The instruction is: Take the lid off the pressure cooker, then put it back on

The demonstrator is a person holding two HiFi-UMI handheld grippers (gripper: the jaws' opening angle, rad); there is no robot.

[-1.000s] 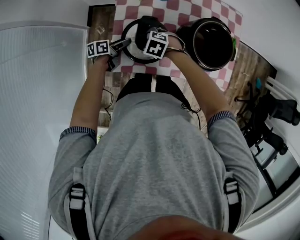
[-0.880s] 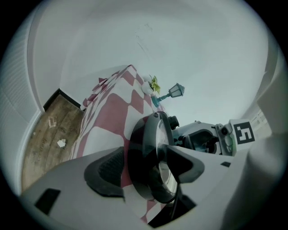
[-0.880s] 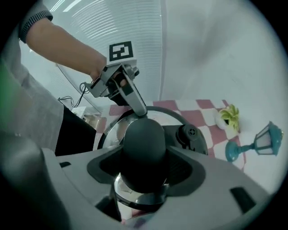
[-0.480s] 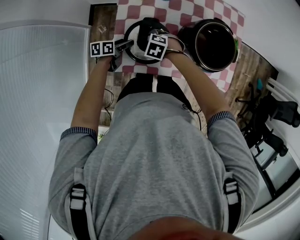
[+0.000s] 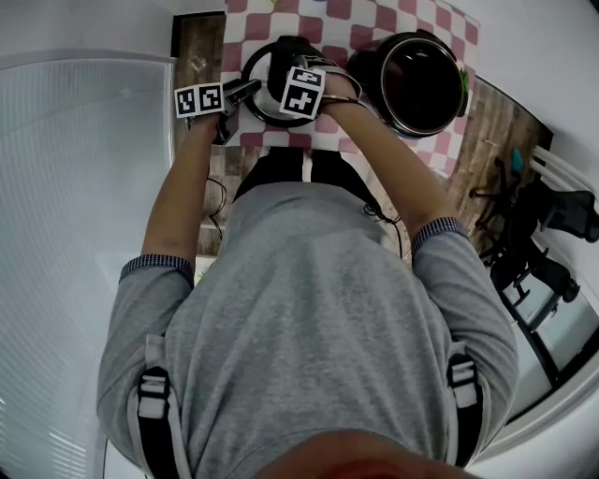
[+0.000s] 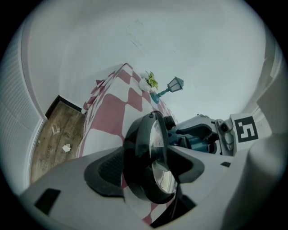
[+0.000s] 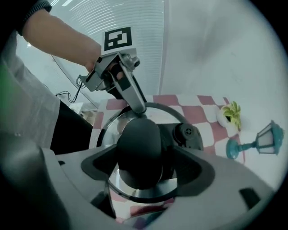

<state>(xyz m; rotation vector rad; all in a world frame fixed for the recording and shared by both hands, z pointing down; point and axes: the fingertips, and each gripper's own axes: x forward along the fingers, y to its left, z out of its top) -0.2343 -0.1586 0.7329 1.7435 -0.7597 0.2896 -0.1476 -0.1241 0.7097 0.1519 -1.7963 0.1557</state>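
Since the lid (image 5: 262,79) lies off on the checked cloth (image 5: 374,19), just beside the open pot (image 5: 421,84), the removal half looks done. The left gripper (image 6: 150,168) pinches its rim, and the right gripper (image 7: 145,161) has just been spreading its jaws around the knob (image 7: 140,134) (no grip there now). Next, I judge, that knob needs a firm pinch so the lid can be carried squarely over the pot.

Likely an office or lab room, not a home kitchen. Small table under red-and-white checked cloth (image 5: 374,19), wood-look floor (image 5: 198,47), plain white wall (image 6: 180,40), ribbed translucent partition (image 5: 84,187), black office chairs (image 5: 562,210) at right. Potted plant (image 6: 151,81) and lantern ornament (image 6: 174,84) at table's far edge.
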